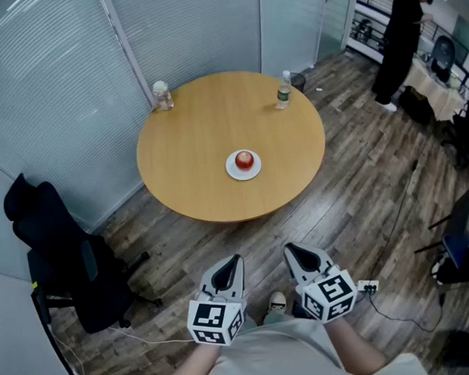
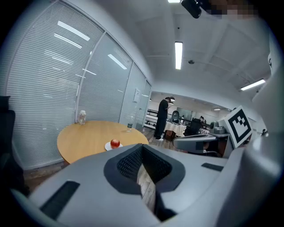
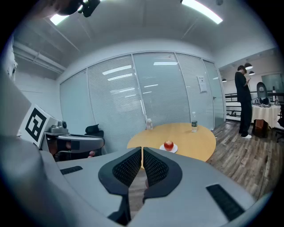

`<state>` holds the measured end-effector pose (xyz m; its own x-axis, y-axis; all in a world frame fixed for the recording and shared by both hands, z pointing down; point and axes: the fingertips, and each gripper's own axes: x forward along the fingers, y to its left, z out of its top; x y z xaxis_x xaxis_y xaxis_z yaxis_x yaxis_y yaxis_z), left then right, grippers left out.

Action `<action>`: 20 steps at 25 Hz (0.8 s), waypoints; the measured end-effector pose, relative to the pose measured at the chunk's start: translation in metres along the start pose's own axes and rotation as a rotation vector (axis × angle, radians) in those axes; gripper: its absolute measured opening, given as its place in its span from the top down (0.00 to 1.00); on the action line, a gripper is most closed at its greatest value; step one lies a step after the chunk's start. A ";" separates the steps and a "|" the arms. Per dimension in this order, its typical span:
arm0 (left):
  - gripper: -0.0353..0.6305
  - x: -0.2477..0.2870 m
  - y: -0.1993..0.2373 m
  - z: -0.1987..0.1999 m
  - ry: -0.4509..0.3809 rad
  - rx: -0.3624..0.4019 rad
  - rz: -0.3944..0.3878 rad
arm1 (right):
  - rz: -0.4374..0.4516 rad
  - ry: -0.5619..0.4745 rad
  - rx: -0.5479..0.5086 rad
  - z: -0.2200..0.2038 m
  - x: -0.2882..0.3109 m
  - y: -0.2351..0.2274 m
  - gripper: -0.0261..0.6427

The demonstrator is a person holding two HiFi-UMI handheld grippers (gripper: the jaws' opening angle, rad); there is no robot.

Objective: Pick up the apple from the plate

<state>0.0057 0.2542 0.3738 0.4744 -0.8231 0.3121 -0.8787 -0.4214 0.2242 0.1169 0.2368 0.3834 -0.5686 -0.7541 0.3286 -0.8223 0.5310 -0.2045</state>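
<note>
A red apple (image 1: pixel 244 159) sits on a small white plate (image 1: pixel 232 172) near the front middle of a round wooden table (image 1: pixel 185 146). Both grippers hang low over the floor, well short of the table. My left gripper (image 1: pixel 232 261) has its jaws together with nothing in them. My right gripper (image 1: pixel 291 251) is likewise shut and empty. In the left gripper view the apple (image 2: pixel 115 143) lies far ahead, left of the left gripper (image 2: pixel 142 147). In the right gripper view the apple (image 3: pixel 168 145) lies far ahead, right of the right gripper (image 3: pixel 142 150).
Two bottles stand at the table's far edge, one at the left (image 1: pixel 162 95) and one at the right (image 1: pixel 283 90). A black chair with a jacket (image 1: pixel 66 262) stands at the left. A person in black (image 1: pixel 399 41) stands at the far right, with more chairs at that edge.
</note>
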 end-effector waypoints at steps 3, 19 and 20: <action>0.94 -0.003 0.001 0.000 0.000 -0.003 0.000 | -0.006 0.004 0.003 -0.002 -0.002 0.001 0.91; 0.94 -0.020 0.024 0.002 -0.008 0.025 -0.040 | -0.048 -0.036 0.048 0.002 0.004 0.018 0.90; 0.94 -0.023 0.029 0.003 -0.010 0.027 -0.044 | -0.056 -0.043 0.051 0.002 0.006 0.021 0.90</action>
<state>-0.0311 0.2600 0.3700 0.5122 -0.8072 0.2934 -0.8582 -0.4673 0.2124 0.0965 0.2426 0.3788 -0.5209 -0.7988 0.3010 -0.8524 0.4676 -0.2340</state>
